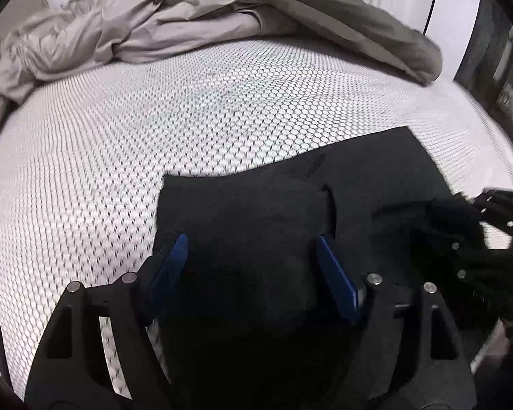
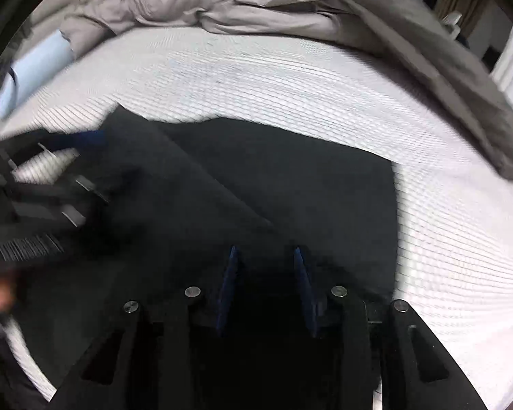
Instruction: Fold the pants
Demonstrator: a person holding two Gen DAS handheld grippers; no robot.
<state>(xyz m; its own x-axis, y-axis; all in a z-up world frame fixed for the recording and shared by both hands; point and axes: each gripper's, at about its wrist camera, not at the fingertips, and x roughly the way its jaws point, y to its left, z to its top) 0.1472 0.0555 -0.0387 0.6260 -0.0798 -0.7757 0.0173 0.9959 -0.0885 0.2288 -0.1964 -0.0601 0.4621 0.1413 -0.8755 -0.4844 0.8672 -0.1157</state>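
Observation:
Black pants (image 1: 263, 205) lie on a white dotted mattress (image 1: 154, 119), near its front. My left gripper (image 1: 253, 242) is open, its blue pads (image 1: 174, 259) spread wide just over the pants' left part. The right gripper shows at the right edge of that view (image 1: 489, 225). In the right wrist view the pants (image 2: 256, 177) fill the middle, with a diagonal fold ridge. My right gripper (image 2: 266, 253) is partly open over the pants' near edge, with a clear gap between its blue pads (image 2: 231, 273). The left gripper appears blurred at the left (image 2: 51, 177).
A crumpled grey duvet (image 1: 188, 24) is heaped along the far side of the mattress and hangs over at the right (image 2: 461, 85). A light blue pillow (image 2: 34, 65) lies at the far left. The mattress edge (image 1: 509, 157) curves at the right.

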